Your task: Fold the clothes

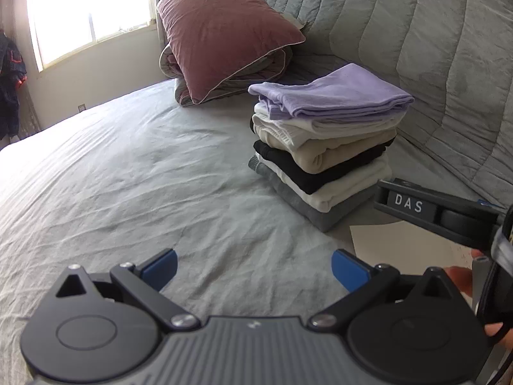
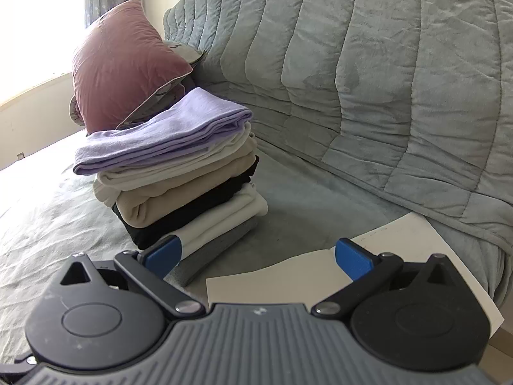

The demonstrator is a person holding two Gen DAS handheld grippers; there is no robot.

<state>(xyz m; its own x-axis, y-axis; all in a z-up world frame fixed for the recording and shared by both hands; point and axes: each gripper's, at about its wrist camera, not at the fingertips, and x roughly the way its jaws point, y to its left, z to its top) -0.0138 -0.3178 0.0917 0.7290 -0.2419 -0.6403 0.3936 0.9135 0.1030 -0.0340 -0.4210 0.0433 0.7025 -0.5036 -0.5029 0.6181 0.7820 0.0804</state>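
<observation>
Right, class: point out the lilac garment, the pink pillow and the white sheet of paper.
lilac garment (image 1: pixel 333 96), left wrist view, middle of its top face.
pink pillow (image 1: pixel 221 29), left wrist view, centre of its front.
white sheet of paper (image 2: pixel 288 276), right wrist view, bare middle.

Grey bottom garment (image 2: pixel 205 253): hiding partly behind the right gripper's blue finger.
White sheet (image 2: pixel 288 276): running under the gripper body.
Dark clothing (image 1: pixel 9 86): getting clipped at left, possibly a jacket.
</observation>
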